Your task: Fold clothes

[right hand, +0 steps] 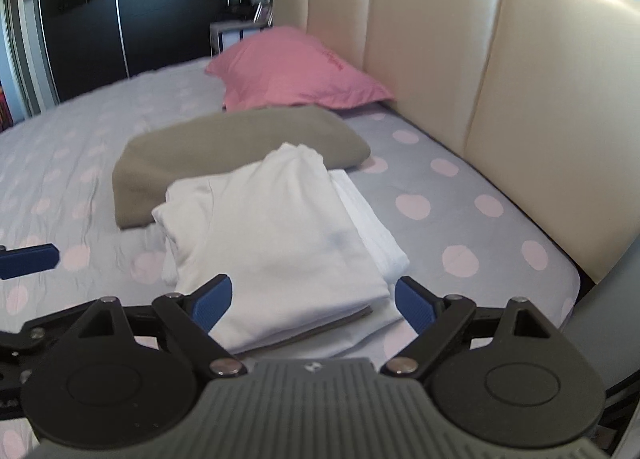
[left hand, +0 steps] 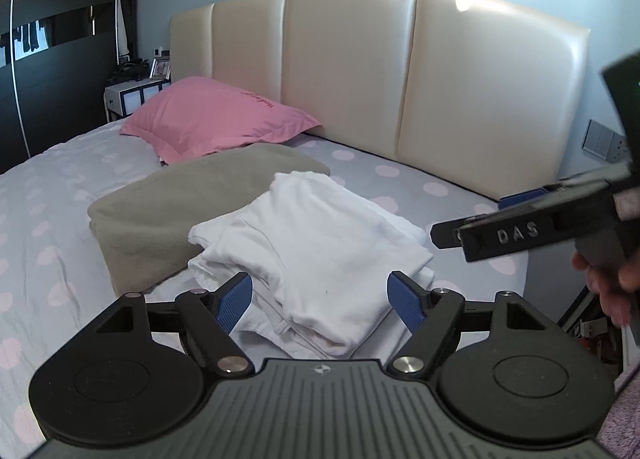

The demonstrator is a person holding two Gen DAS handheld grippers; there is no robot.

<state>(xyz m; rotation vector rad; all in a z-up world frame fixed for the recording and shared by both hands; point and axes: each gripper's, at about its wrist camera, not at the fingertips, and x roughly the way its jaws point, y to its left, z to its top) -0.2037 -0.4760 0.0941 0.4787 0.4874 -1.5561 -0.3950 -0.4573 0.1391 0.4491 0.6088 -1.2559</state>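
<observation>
- The white clothes (left hand: pixel 316 255) lie as a folded stack on the bed (left hand: pixel 60 195), their far left corner resting against the olive blanket (left hand: pixel 160 211), which lies between them and the pink pillow (left hand: pixel 216 119) by the headboard (left hand: pixel 400 71).
- Taking that stack as landmark: the left gripper (left hand: pixel 320 299) hangs over its near edge with jaws spread wide and nothing between them; the stack lies straight ahead of it.
- The right gripper (right hand: pixel 314 301) also stands at the stack's near edge, jaws wide and empty; in the left wrist view its fingers reach toward the stack's right side, on the headboard side.
- The stack's long axis runs away from both grippers toward the blanket, with its layered edges facing them at the near end.
- Both grippers seem about equally close; neither touches the cloth.
- The top piece lies already folded flat and roughly squared. This fits either a finished fold with the grippers clear of it, or a pile about to get a further fold or a tidy; the pictures do not settle which.
</observation>
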